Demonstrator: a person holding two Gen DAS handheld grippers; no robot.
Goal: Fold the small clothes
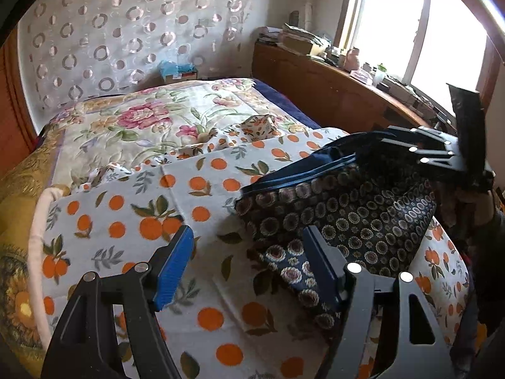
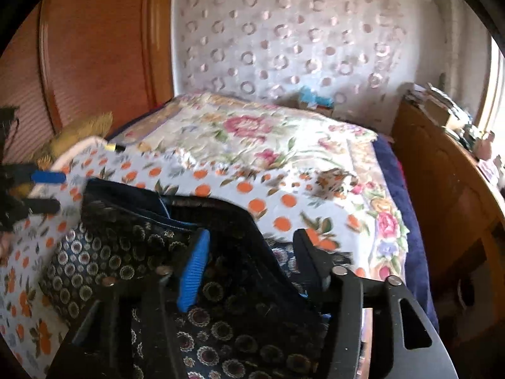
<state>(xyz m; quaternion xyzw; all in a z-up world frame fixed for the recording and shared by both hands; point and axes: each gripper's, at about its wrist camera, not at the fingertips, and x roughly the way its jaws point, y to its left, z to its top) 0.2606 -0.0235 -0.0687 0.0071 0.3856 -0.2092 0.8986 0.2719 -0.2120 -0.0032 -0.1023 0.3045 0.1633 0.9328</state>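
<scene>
1. The bed (image 1: 94, 132) carries everything; an orange-print sheet (image 1: 202, 189) is spread over a floral quilt (image 1: 151, 113). This sheet lies loose under the work, so I think any drag of the cloth across it could wrinkle the sheet and pull the fold out of line.

2. The dark floral garment (image 1: 363, 214), with its navy blue edge (image 1: 300, 173), lies on the sheet just ahead and right of the left gripper (image 1: 249, 271), and it fills the space between and below the fingers of the right gripper (image 2: 249, 265). One part is raised and the rest is bunched. If the raised part is dropped early, it may land crooked, with a thick lump inside.

3. The right gripper's fingers stand apart in its own view, with cloth draped across them; whether a layer is pinched I cannot tell. The view is blurred there. A loose hold could let the cloth slide off.

4. The left gripper's fingers are apart and hold nothing, with the garment's near corner just beside the right finger. Closing there could catch the sheet together with the garment.
</scene>
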